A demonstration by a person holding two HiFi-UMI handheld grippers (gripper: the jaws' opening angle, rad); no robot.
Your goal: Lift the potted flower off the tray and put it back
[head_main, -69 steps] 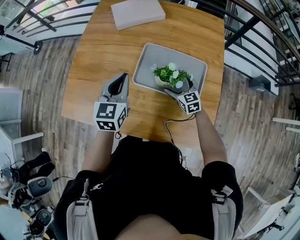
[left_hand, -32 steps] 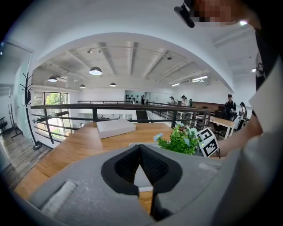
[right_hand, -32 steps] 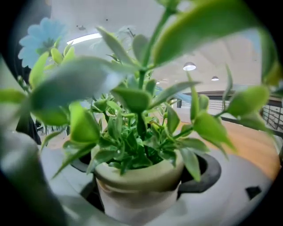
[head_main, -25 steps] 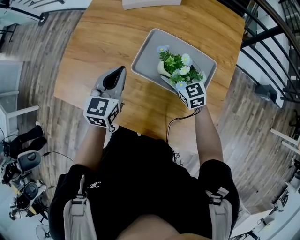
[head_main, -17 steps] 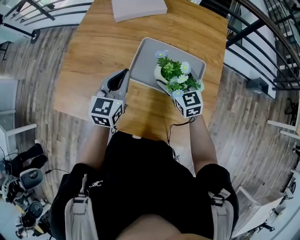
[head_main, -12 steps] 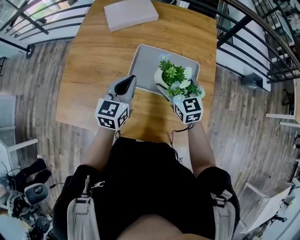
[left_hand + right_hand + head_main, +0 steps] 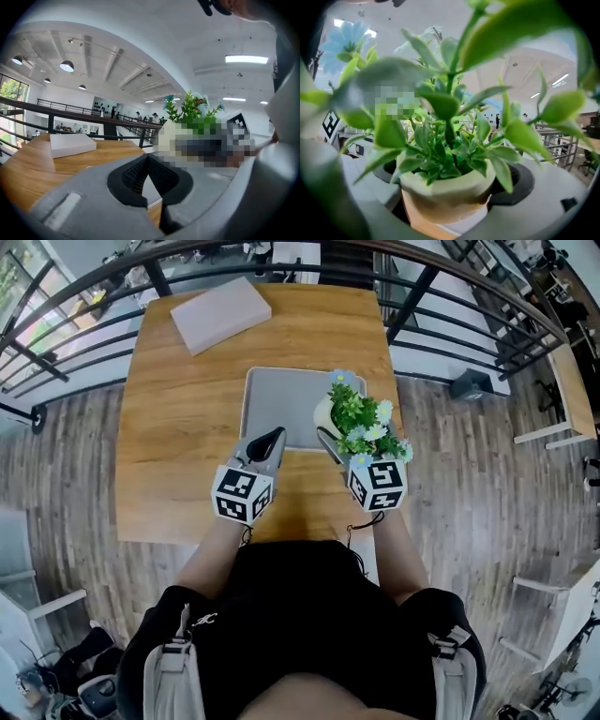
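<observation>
my r gripper [image 7: 449, 186] clamps the potted flower [image 7: 443, 157], leaf-hidden in head view; l gripper [image 7: 148, 160] closed, empty. wood table [image 7: 187, 427], railing [image 7: 412, 301].

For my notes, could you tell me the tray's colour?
Light grey tray, clearest in the head view.

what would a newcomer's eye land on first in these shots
First, the green plant with pale blue and white flowers in its cream pot, clamped in the right tool over the right end of the grey rectangular tray. Next, the left tool, shut and empty, with its tip at the near edge of that tray, which lies on the light wooden table.
</observation>
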